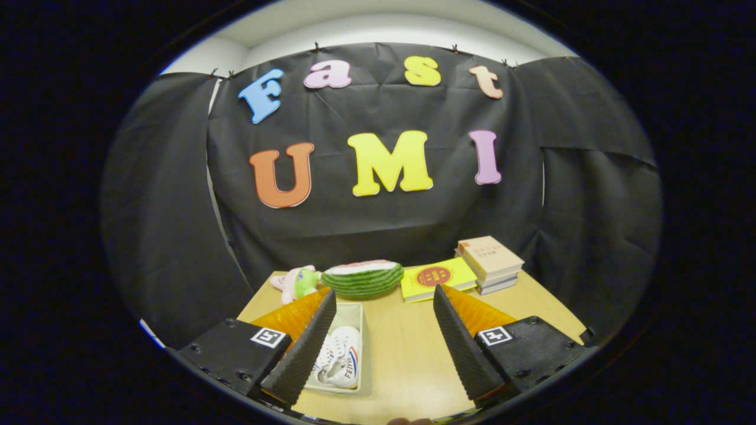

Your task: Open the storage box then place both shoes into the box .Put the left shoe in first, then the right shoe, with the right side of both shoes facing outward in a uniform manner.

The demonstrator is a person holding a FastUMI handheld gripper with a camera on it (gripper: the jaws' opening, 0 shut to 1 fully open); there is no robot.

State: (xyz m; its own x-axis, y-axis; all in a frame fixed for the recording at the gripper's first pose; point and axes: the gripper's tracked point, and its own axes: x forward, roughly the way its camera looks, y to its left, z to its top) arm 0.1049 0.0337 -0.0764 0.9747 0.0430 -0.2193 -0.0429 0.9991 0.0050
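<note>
- Fingers (384, 342) spread wide, holding nothing, above the surface (407, 354).
- Storage box (365, 354) sits by the left finger; white shoes (339, 360) appear already inside.
- Judgement: check both right sides face outward before backing off.

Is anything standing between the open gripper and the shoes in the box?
Nothing visible does. The gripper is open over bare table. The white shoes lie in the storage box beside its left finger, partly hidden by it. The watermelon toy and books sit beyond.

Shoes (338, 360) in storage box (361, 321) on table (407, 354), beside left finger; watermelon toy (363, 277), books (490, 262) beyond.
</note>
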